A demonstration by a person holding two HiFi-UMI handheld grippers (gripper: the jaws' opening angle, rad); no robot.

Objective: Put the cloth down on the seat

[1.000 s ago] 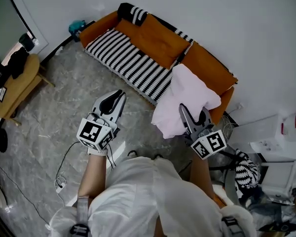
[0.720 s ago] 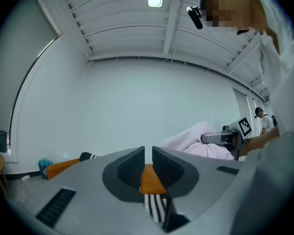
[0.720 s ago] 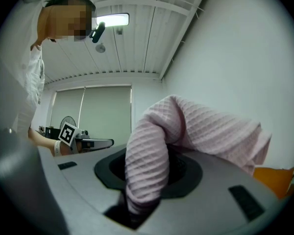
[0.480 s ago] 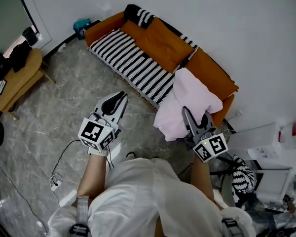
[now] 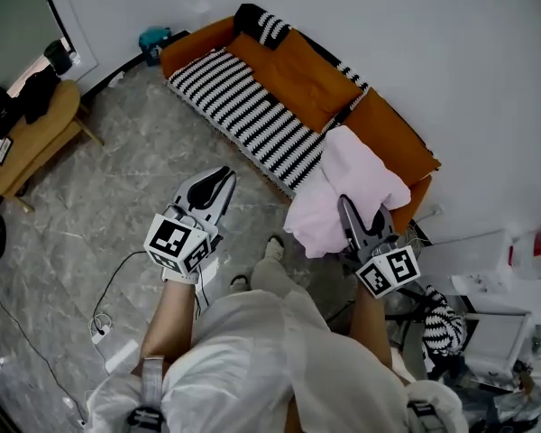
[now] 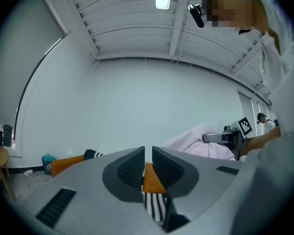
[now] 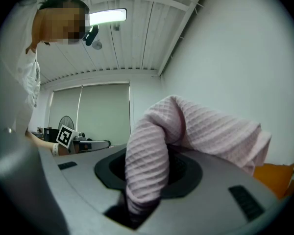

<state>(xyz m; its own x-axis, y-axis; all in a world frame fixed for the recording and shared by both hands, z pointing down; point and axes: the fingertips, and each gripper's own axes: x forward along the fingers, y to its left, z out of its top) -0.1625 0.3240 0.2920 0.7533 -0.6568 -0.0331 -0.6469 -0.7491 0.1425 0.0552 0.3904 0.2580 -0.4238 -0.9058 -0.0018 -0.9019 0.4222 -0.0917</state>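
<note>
The cloth (image 5: 350, 188), a pink waffle-weave piece, is gripped by the fingers of the right gripper (image 5: 362, 211), which are closed on a bunched fold of it. The rest is draped over and beyond the fingers. It is held in the air at the right end of the sofa (image 5: 293, 66). Whether it already brushes the armrest cannot be told. It is not yet laid on the striped seat (image 5: 239, 111).

The fingers of the left gripper (image 5: 218, 177) are drawn almost together on nothing. Only the sofa is seen through the thin slit between them.

Several slips are judged possible from here:
- If the fold is released this far to the right, the cloth may be left on the armrest or backrest, not on the seat.
- If it is released short of the seat's front edge, a slide to the floor is likely, since most of its weight hangs loose.
- Because so much fabric is draped over the fingers, it may be caught on them and dragged back off when the gripper is withdrawn.
- A cable (image 5: 117, 300) lies on the floor beside the person's feet and could be trodden on.
</note>
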